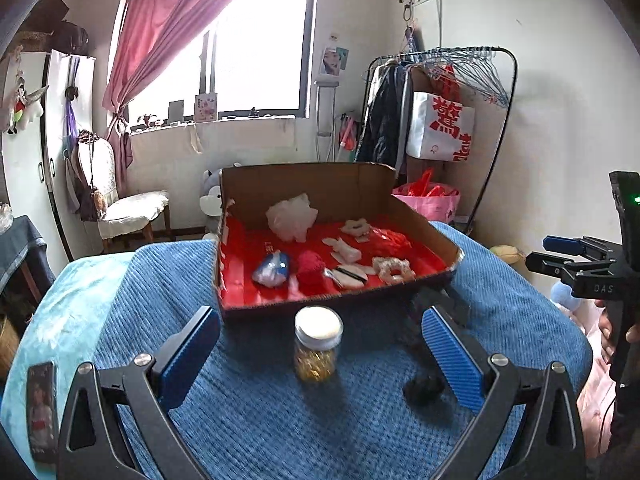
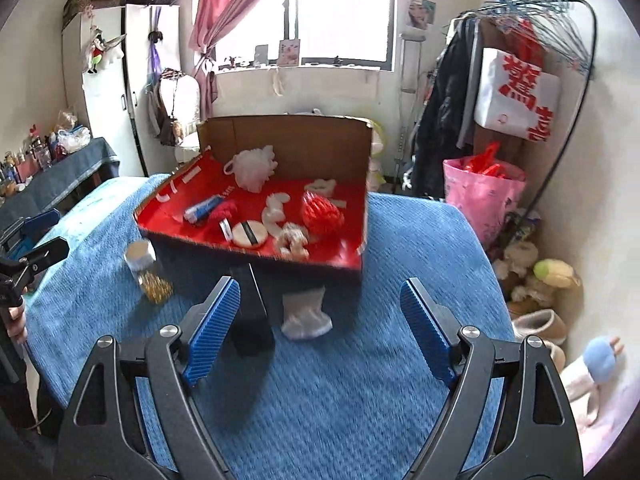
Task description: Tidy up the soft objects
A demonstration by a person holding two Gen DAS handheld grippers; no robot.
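One blue blanket (image 2: 320, 400) covers the surface; window (image 1: 256, 48) behind, perhaps curtained.

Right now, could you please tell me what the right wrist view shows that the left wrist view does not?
Only the right wrist view shows the white folded cloth lying on the blue blanket before the box. Only the left wrist view shows the phone with a picture on it at the blanket's left edge. Both show the red-lined cardboard box of soft items, the white mesh bath puff and the white-lidded glass jar of gold bits.
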